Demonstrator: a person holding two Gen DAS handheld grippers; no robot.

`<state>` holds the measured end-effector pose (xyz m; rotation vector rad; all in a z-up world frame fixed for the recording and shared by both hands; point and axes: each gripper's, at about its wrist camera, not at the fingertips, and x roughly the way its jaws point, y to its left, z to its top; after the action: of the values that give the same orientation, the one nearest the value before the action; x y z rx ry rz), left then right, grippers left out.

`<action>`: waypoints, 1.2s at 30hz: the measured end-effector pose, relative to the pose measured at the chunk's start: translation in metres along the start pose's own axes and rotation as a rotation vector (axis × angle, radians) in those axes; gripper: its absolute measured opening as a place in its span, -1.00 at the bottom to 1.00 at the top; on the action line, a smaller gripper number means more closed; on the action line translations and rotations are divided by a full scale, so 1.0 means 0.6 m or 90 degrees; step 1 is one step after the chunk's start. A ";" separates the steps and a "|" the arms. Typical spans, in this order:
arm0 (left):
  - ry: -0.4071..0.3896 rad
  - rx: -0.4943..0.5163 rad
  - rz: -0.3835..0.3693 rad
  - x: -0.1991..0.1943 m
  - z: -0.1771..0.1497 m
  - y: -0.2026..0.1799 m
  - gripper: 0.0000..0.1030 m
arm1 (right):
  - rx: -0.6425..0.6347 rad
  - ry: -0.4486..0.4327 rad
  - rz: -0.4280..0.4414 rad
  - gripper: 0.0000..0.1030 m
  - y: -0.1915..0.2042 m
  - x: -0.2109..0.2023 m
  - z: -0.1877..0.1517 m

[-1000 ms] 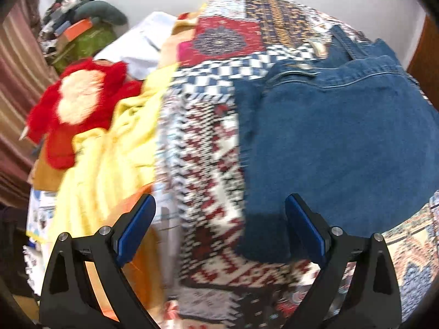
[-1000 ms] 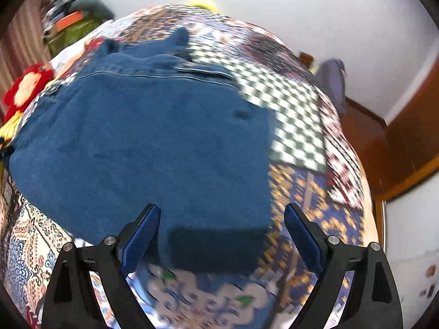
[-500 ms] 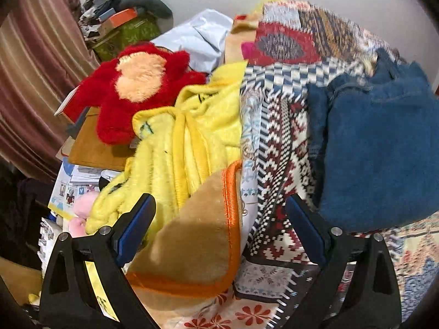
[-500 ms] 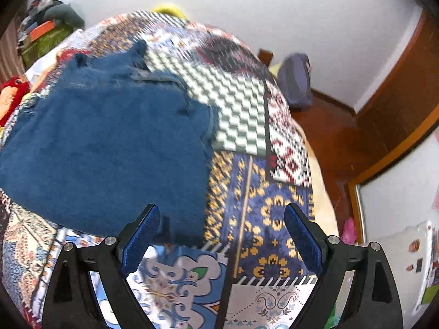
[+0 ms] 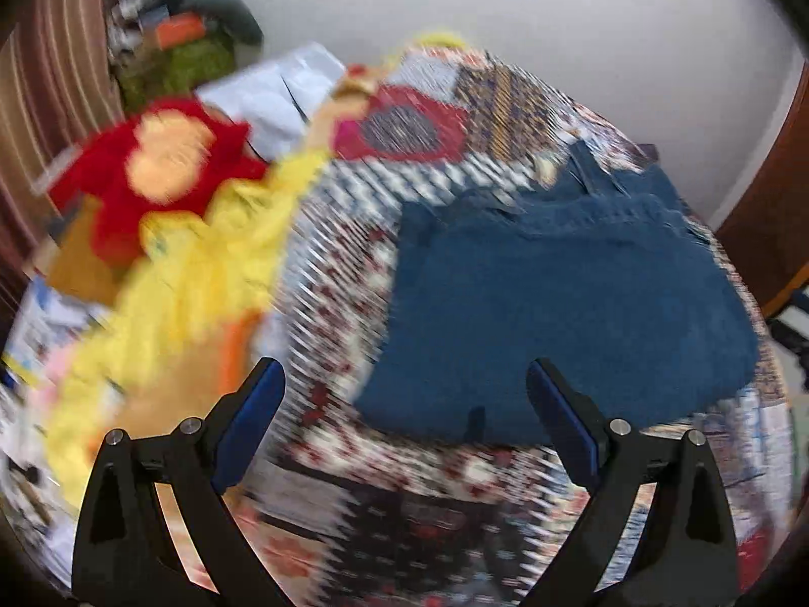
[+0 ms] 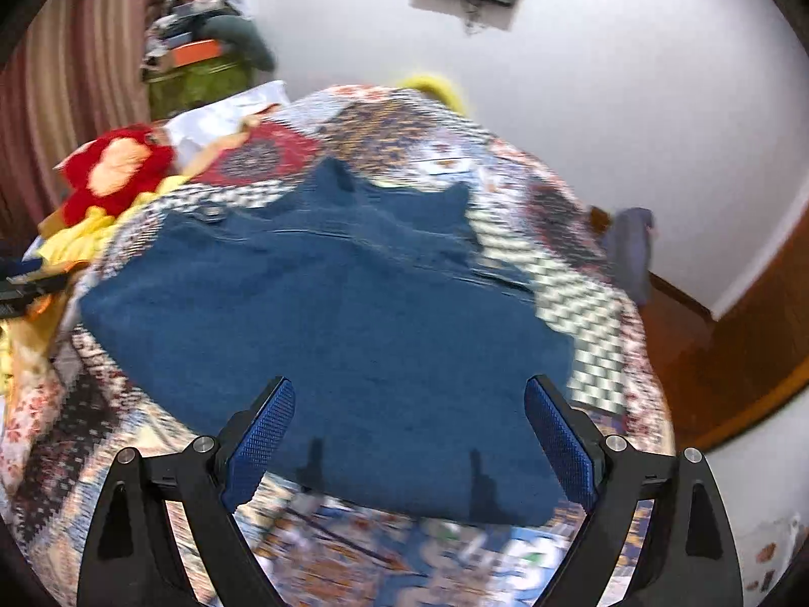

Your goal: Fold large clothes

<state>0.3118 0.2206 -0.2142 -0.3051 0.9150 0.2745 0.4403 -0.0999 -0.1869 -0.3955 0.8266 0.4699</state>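
I see the folded blue denim garment lying flat on the patchwork bedspread, nothing pinning it down. My right gripper hangs above its near edge with the fingers spread wide and nothing between them. My left gripper is likewise released and empty, over the garment's left corner. Off to the left, a yellow blanket and a red plush toy sit beside the bedspread; both views are blurred.

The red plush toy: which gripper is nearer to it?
Left. The left gripper hangs open beside the bed's cluttered side, where the red plush toy lies; the right gripper hangs open over the jeans, farther away.
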 end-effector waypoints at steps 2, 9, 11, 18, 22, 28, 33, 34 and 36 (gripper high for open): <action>0.034 -0.029 -0.043 0.020 -0.015 -0.009 0.88 | -0.003 0.007 0.021 0.77 0.020 0.016 0.003; 0.106 -0.062 -0.125 0.087 -0.065 -0.047 0.88 | -0.034 0.083 0.040 0.77 0.083 0.112 -0.008; 0.118 -0.083 -0.147 0.102 -0.069 -0.049 0.88 | -0.032 0.106 0.045 0.77 0.084 0.137 -0.020; 0.150 -0.214 -0.247 0.166 -0.048 -0.038 0.88 | 0.037 0.108 0.089 0.94 0.051 0.159 -0.035; 0.133 -0.260 -0.265 0.190 -0.026 -0.038 0.88 | 0.038 0.098 0.093 0.96 0.050 0.160 -0.039; 0.067 -0.333 -0.217 0.197 -0.013 -0.027 0.56 | 0.039 0.100 0.099 0.97 0.050 0.159 -0.038; -0.002 -0.313 -0.159 0.168 0.003 -0.029 -0.14 | 0.032 0.112 0.100 0.97 0.048 0.152 -0.035; -0.012 -0.305 -0.147 0.164 0.008 -0.028 -0.25 | 0.028 0.114 0.098 0.97 0.048 0.149 -0.035; -0.033 -0.298 -0.141 0.148 0.016 -0.028 -0.33 | 0.019 0.113 0.093 0.97 0.049 0.141 -0.034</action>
<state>0.3761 0.2178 -0.2780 -0.8225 0.7497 0.2883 0.4615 -0.0653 -0.2695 -0.3540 1.0381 0.5622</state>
